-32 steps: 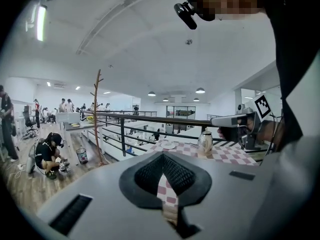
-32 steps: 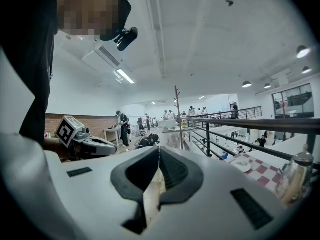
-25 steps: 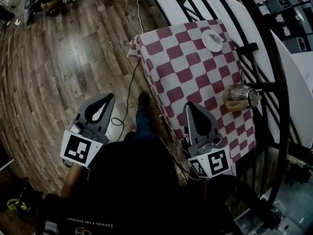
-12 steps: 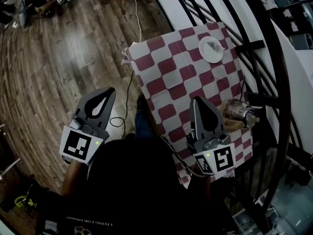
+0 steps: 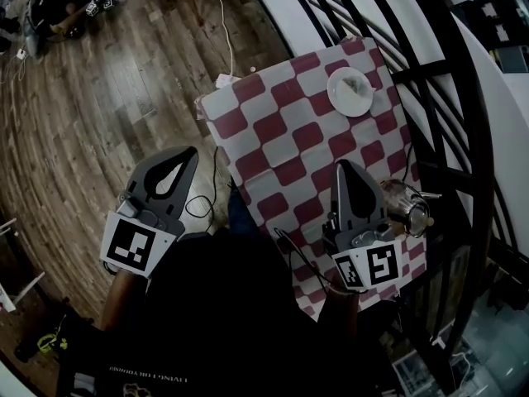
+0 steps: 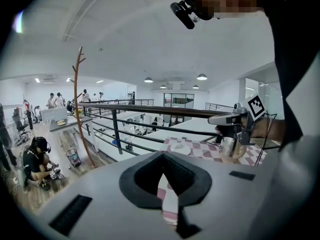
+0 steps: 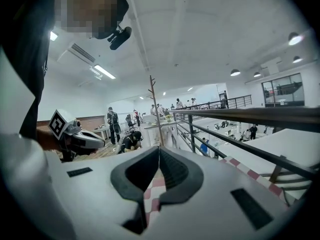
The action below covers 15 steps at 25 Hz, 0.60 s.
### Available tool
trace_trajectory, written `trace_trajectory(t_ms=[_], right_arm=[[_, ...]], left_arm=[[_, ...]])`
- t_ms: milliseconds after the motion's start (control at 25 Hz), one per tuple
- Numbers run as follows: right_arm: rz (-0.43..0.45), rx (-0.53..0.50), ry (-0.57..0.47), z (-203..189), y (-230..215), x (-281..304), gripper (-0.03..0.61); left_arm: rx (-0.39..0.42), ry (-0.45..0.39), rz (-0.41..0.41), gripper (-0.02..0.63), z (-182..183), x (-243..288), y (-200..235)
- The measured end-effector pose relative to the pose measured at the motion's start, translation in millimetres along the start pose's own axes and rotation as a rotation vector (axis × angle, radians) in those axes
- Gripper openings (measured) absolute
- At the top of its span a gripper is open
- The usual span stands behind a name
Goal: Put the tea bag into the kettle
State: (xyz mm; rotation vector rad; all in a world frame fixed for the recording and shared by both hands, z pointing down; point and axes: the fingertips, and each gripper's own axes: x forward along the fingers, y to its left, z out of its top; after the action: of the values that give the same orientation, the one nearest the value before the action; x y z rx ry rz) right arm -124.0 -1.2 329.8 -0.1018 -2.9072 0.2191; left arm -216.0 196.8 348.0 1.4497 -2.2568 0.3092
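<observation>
Kettle of clear glass (image 5: 407, 206) stands near red-and-white checked table's (image 5: 281, 131) edge, just beside right gripper (image 5: 343, 165); careless swing could topple it. Both grippers' jaws together, empty (left gripper (image 5: 183, 151) over floor). Round white plate (image 5: 350, 92) prob. holds tea bag (image 5: 357, 88).

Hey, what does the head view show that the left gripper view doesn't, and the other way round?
Only the head view: the marker cube on the left gripper, and a cable across the wooden floor. Only the left gripper view: a bare coat tree, a small bin, ceiling lamps, and that gripper's jaws closed with nothing between them. Both: the checked table, white plate, glass kettle and right gripper.
</observation>
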Motion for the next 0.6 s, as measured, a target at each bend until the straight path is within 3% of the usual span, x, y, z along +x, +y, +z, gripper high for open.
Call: trace_trajectory(t_ms=[600], right_arm=[[-0.179, -0.026, 0.008, -8.9, -77.3, -13.7, 0.017]], left_arm=[[0.090, 0.019, -0.064, -0.006, 27.2, 32.5, -13.3]])
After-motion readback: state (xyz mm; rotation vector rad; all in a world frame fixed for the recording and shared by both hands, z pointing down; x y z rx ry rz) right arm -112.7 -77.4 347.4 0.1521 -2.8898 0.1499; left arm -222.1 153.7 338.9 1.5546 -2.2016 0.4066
